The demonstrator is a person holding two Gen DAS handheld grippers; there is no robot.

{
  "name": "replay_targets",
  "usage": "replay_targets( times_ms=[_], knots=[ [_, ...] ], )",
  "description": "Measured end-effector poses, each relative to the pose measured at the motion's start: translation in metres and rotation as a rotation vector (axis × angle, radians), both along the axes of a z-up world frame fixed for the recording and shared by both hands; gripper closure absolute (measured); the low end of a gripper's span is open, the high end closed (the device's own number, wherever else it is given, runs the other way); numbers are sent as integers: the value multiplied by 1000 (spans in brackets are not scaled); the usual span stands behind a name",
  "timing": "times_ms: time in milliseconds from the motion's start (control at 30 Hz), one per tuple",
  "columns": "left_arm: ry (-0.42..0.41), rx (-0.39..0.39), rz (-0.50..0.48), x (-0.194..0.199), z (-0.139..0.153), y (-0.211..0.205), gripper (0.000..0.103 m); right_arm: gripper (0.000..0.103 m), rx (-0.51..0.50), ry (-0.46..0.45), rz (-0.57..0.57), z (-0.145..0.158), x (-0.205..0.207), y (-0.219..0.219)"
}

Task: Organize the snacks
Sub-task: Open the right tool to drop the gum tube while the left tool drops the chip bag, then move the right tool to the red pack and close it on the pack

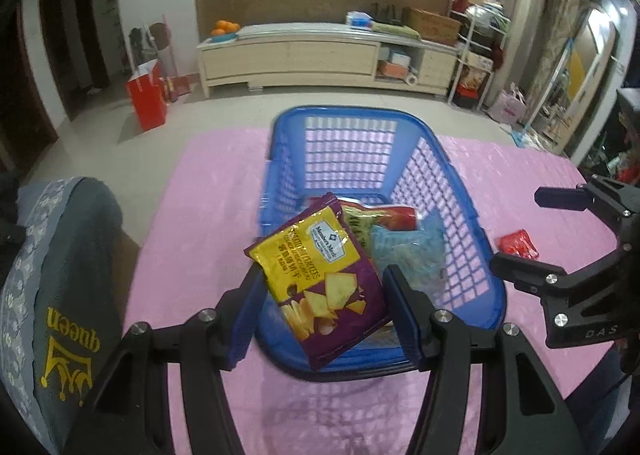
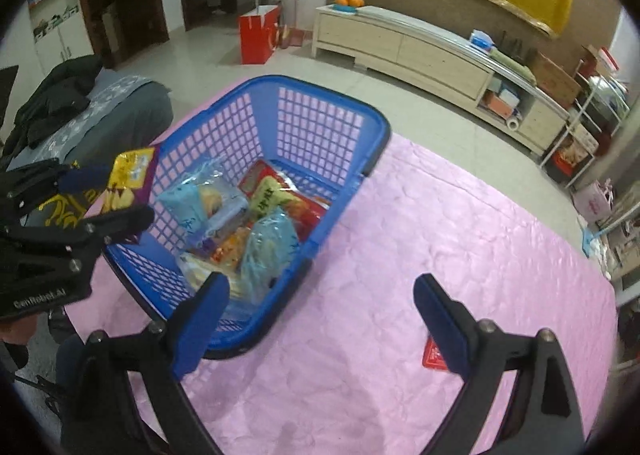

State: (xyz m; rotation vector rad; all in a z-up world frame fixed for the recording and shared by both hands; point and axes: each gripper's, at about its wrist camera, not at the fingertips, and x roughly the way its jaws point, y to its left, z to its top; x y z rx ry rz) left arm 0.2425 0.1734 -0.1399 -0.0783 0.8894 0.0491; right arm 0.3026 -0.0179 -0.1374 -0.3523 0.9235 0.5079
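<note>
My left gripper (image 1: 324,287) is shut on a yellow and purple cracker bag (image 1: 320,279) and holds it tilted over the near end of the blue basket (image 1: 280,143). From the right wrist view, that bag (image 2: 128,175) hangs at the basket's (image 2: 376,135) left rim in the left gripper (image 2: 124,193). Several snack packets (image 2: 256,223) lie inside the basket. My right gripper (image 2: 320,319) stands open over the pink cloth, right of the basket, with nothing between its fingers. A small red packet (image 2: 432,357) lies on the cloth, partly hidden behind its right finger; the left wrist view shows this packet (image 1: 520,246) by the right gripper (image 1: 517,229).
The pink cloth (image 2: 460,235) covers the table. A grey cushioned chair (image 1: 68,255) stands at the table's left side. Across the floor are a red paper bag (image 1: 146,99) and a long low cabinet (image 1: 320,55).
</note>
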Motion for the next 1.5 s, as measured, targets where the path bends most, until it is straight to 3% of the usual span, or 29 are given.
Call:
replay_targets(
  times_ms=[367, 533, 667, 900, 1133, 1233, 1267, 1300, 1367, 1467, 1500],
  knots=[
    [45, -8, -47, 33, -18, -20, 46, 8, 64, -23, -51, 0, 8, -23],
    [59, -17, -56, 43, -24, -22, 39, 8, 75, -31, -54, 1, 3, -27],
    [82, -35, -66, 43, -24, -26, 39, 8, 91, -25, -68, 3, 0, -36],
    [78, -52, -97, 29, -14, -34, 38, 8, 130, -17, -108, 16, -6, -56],
    [24, -21, -122, 22, 7, -57, 38, 8, 141, -21, -147, 26, -7, -81],
    [5, -49, -120, 23, 12, -60, 38, 8, 136, -23, -176, 27, -3, -94],
    [5, -56, -119, 24, 13, -61, 37, 8, 137, -23, -183, 27, -2, -97],
    [10, -54, -115, 26, 13, -62, 27, 8, 140, -24, -190, 28, 1, -101],
    [30, -27, -103, 30, 11, -64, 16, 7, 140, -19, -199, 27, 5, -106],
    [53, -5, -78, 38, 6, -63, 14, 2, 126, 13, -217, 22, 17, -111],
    [61, -9, -74, 40, 5, -62, 6, 0, 107, 22, -222, 20, 21, -112]
  ],
)
